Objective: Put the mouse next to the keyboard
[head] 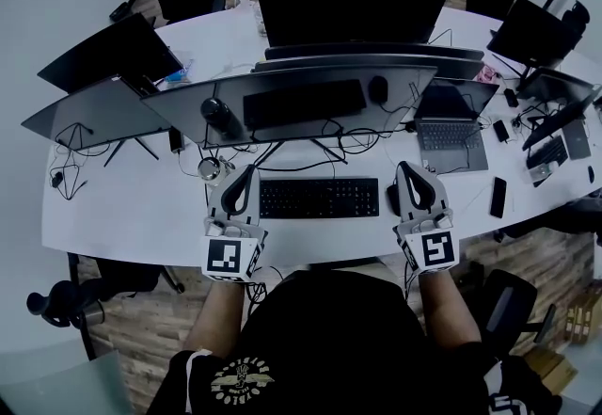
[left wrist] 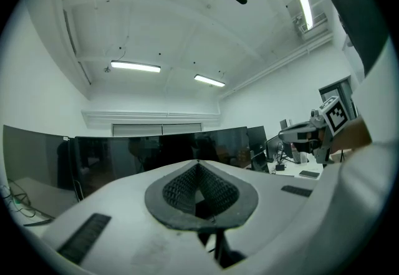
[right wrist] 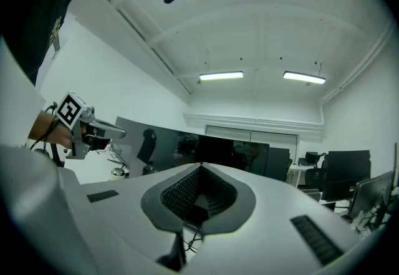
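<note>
White is the colour of the long curved desk (head: 122, 206), on which a black keyboard (head: 318, 198) is laid square in front of the person. The black mouse (head: 391, 199) is found just off the keyboard's right end, close beside it. It is partly covered by the right gripper (head: 406, 170), so contact between the two cannot be judged. The left gripper (head: 247, 171) is set down on the desk just off the keyboard's left end.

In the left gripper view its jaws are shown pressed together at the tips. The ribbed dark pads (left wrist: 177, 189) are bowed apart behind the tips, and nothing is held between them. The same is seen in the right gripper view: the tips are met and nothing is pinched. Ceiling lights are faced by both cameras.

Behind the keyboard a wide dark monitor (head: 292, 103) is stood, and a keyboard shape and a mouse shape are seen in its screen. An open laptop (head: 451, 131) is placed further right. A dark phone (head: 498, 197) is laid near the desk's front edge, to the right of the right gripper. A small round metallic object (head: 209, 168) is seen just beyond the left gripper, though what it is cannot be made out.
</note>
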